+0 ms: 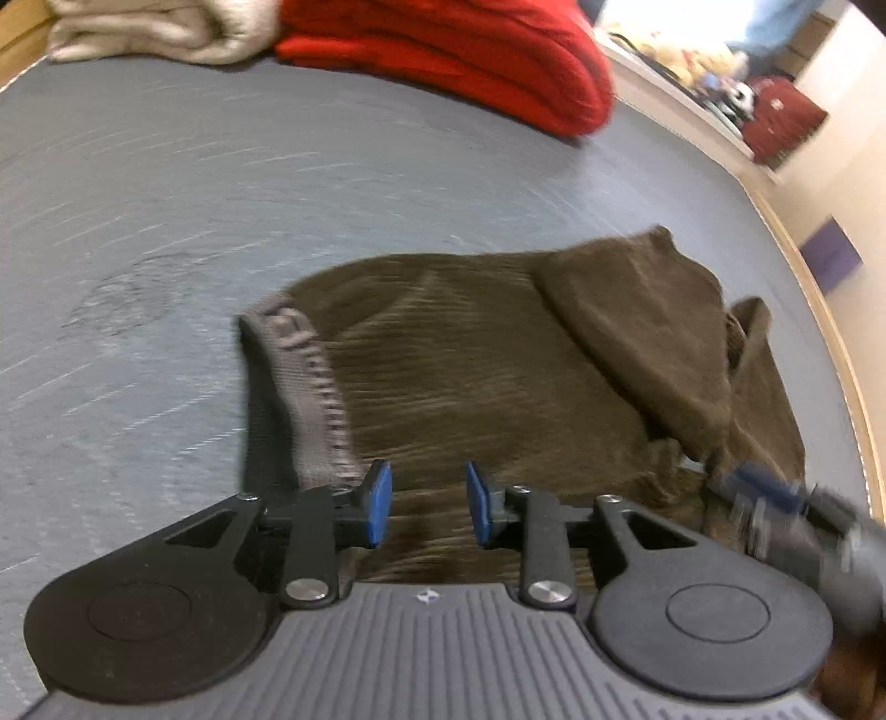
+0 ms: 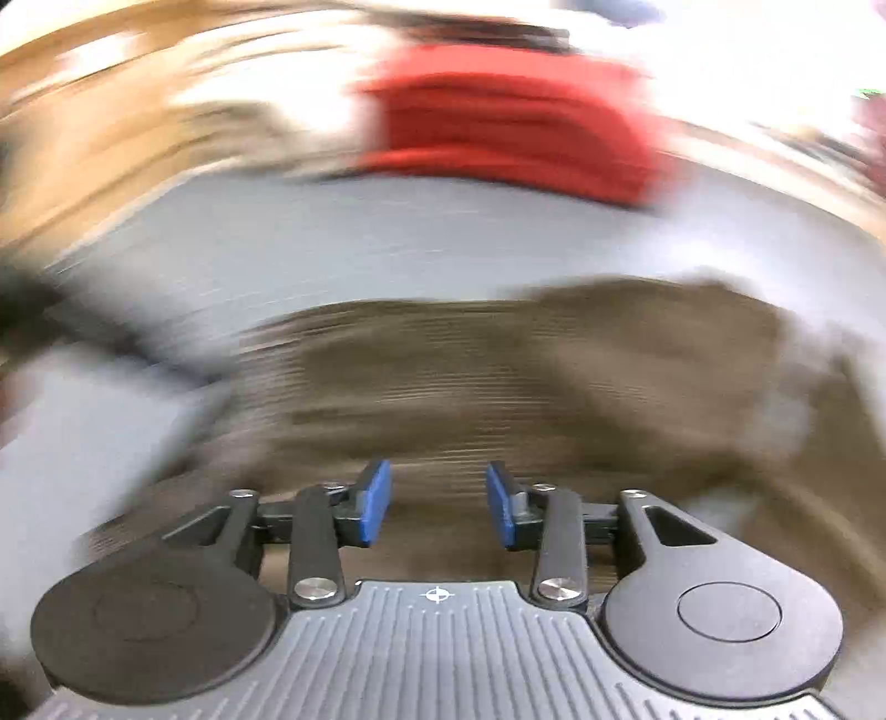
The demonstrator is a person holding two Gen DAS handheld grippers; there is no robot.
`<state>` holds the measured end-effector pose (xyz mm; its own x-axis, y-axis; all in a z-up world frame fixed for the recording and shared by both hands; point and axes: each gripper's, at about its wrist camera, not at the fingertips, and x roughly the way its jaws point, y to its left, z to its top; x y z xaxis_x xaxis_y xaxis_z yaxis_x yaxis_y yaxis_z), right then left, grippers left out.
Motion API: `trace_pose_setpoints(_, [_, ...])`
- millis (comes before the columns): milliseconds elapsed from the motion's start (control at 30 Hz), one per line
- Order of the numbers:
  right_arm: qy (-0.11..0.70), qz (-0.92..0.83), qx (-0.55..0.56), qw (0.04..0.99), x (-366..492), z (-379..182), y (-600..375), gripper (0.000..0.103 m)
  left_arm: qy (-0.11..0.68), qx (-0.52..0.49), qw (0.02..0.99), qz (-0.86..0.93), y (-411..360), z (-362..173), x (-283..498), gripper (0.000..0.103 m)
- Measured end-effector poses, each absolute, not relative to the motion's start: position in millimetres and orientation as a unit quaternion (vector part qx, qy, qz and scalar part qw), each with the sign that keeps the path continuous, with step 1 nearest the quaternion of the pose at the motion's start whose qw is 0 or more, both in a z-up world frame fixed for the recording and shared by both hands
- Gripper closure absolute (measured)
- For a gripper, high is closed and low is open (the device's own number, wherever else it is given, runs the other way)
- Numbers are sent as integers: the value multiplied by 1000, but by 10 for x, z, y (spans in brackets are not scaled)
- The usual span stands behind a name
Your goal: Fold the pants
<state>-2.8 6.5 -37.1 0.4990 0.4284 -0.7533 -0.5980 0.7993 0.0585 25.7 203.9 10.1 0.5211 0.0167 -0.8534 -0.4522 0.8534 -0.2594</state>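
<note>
**A:** Where are the pants right now?

**B:** The brown pants (image 1: 498, 354) lie bunched on the grey table (image 1: 166, 194), near its right edge. The grey waistband (image 1: 299, 376) is turned up on the left, and one flap is doubled over on the right. My guess is they sit that way because one fold is already in and the cloth has been let go to settle.

**A:** Are your tongs holding anything?

**B:** No. The left gripper (image 1: 429, 504) has its blue pads spread, with only bare cloth showing in the gap below. The right gripper (image 2: 438, 509) is spread a little wider, also with nothing pinched. Its view is badly smeared, so I can't read fine detail there.

**A:** How are your hands set?

**B:** Both tilt steeply down at the pants, side by side. The right one shows as a blur at the right edge of my left view.

**A:** Anything else around?

**B:** A red pile (image 1: 470, 61) and a cream pile (image 1: 155, 27) at the far end, well apart from the pants.
</note>
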Motion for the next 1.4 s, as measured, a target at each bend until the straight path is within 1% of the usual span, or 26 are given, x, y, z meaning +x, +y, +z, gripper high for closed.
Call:
trace_pose_setpoints(33, [409, 254, -96, 871, 107, -437, -83, 52, 468, -231, 843, 134, 1985, 108, 300, 69])
trace_pose_setpoints(100, [439, 168, -73, 880, 452, -591, -413, 51, 465, -230, 846, 124, 1891, 117, 390, 58])
trace_pose_setpoints(133, [458, 137, -68, 876, 577, -699, -535, 51, 465, -229, 846, 123, 1862, 127, 427, 57])
trace_pose_setpoints(233, [512, 96, -81, 850, 831, -1014, -732, 49, 468, -230, 845, 122, 1791, 104, 529, 56])
trace_pose_setpoints(333, [537, 111, -76, 833, 851, -1225, -702, 47, 473, -230, 842, 121, 1774, 69, 574, 51])
trace_pose_setpoints(433, [548, 115, -76, 825, 851, -1410, -617, 43, 476, -231, 840, 123, 1803, 32, 608, 50])
trace_pose_setpoints(533, [542, 111, -86, 829, 890, -1478, -626, 44, 475, -240, 838, 122, 1839, 44, 600, 50])
trace_pose_setpoints(600, [535, 108, -88, 833, 896, -1406, -652, 48, 474, -241, 839, 118, 1853, 82, 590, 50])
trace_pose_setpoints(633, [531, 105, -89, 836, 889, -1409, -667, 55, 473, -240, 840, 116, 1852, 100, 583, 50])
trace_pose_setpoints(667, [528, 105, -90, 838, 888, -1358, -691, 69, 472, -240, 841, 114, 1851, 122, 569, 50])
trace_pose_setpoints(700, [524, 106, -92, 840, 875, -1296, -703, 78, 469, -240, 842, 113, 1858, 158, 546, 50])
trace_pose_setpoints(733, [519, 108, -93, 843, 852, -1277, -708, 95, 466, -242, 844, 112, 1868, 188, 531, 50])
trace_pose_setpoints(833, [507, 113, -102, 849, 738, -1104, -687, 96, 457, -248, 848, 108, 1896, 294, 469, 50])
trace_pose_setpoints(967, [469, 132, -134, 863, 548, -725, -685, 96, 439, -255, 856, 102, 1930, 472, 329, 50])
trace_pose_setpoints(1133, [456, 146, -157, 863, 226, -346, -1056, 96, 425, -253, 864, 95, 1947, 636, 136, 50])
trace_pose_setpoints(1233, [464, 161, -187, 850, -64, -319, -1331, 96, 425, -247, 866, 93, 1938, 674, 62, 50])
trace_pose_setpoints(1333, [500, 184, -231, 814, -431, -485, -1644, 96, 423, -243, 868, 91, 1940, 694, 29, 50])
trace_pose_setpoints(1400, [516, 183, -234, 803, -592, -633, -1811, 96, 425, -242, 867, 93, 1934, 691, 34, 50])
